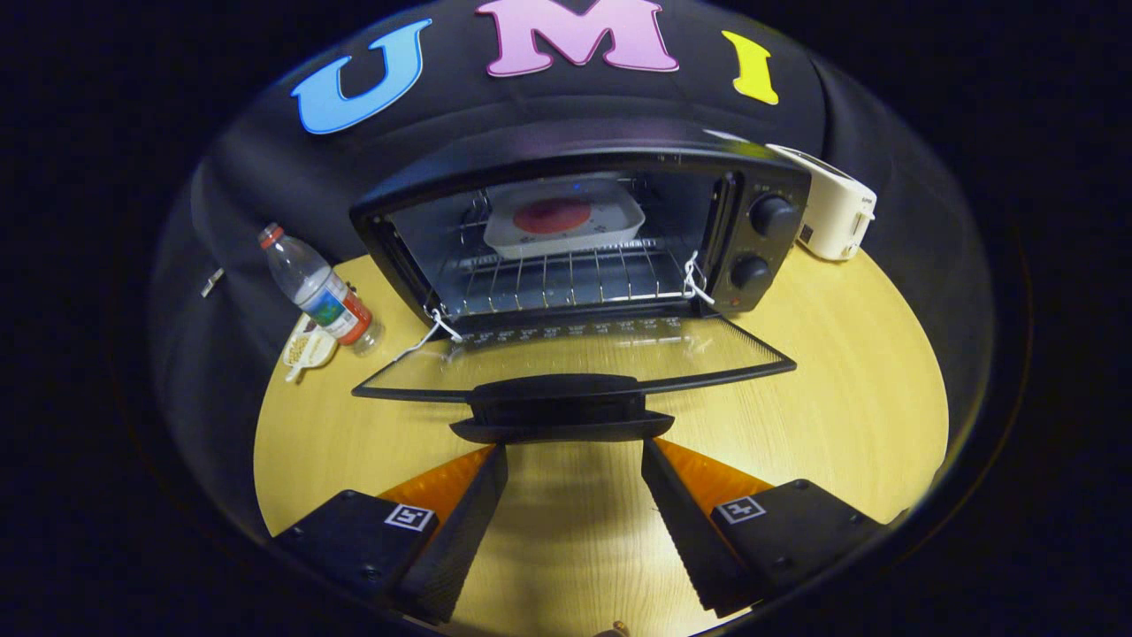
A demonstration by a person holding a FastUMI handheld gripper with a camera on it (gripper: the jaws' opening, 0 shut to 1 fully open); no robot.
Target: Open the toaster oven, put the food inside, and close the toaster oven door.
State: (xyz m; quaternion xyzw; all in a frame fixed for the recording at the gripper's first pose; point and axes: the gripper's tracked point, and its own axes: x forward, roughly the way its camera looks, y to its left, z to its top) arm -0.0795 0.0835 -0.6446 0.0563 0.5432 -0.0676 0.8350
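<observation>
The tongs (575, 460) are held apart and empty just short of the handle (559, 413) of the toaster oven door (575, 358), which lies open on the desk (849, 389), food tray (563, 221) already racked inside, so the stiff, hinged, fragile-looking glass door is best lifted by that handle.
</observation>
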